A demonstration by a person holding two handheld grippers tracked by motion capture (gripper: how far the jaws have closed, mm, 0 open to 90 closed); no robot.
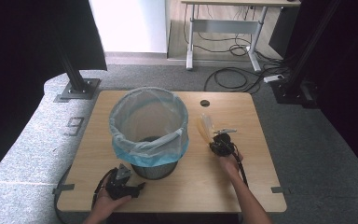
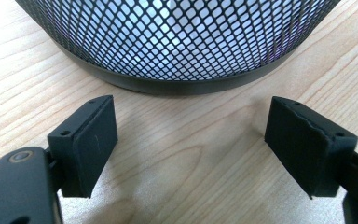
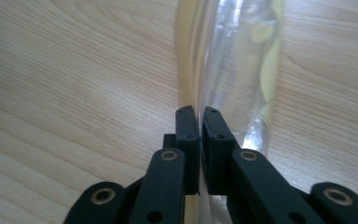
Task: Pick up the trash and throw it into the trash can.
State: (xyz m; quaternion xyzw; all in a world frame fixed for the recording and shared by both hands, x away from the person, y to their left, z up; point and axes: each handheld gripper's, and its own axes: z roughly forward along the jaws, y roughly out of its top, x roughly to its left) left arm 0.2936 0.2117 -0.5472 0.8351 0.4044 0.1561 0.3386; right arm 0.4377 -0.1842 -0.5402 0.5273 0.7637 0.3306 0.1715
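Observation:
A clear, yellowish plastic wrapper (image 1: 205, 127) lies on the wooden table (image 1: 256, 186) to the right of a black mesh waste bin (image 1: 149, 128) lined with a pale blue bag. My right gripper (image 1: 216, 139) is shut on the wrapper's near end. In the right gripper view its jaws (image 3: 200, 114) pinch the thin film, and the wrapper (image 3: 235, 60) stretches away over the wood. My left gripper (image 1: 137, 185) rests on the table in front of the bin, open and holding nothing. In the left gripper view the open gripper (image 2: 189, 112) faces the bin's mesh base (image 2: 177, 42).
The bin stands left of the table's middle. A small dark round hole (image 1: 205, 102) sits near the table's far edge. Beyond the table are grey carpet, black frame posts, cables and a desk's legs (image 1: 191, 42).

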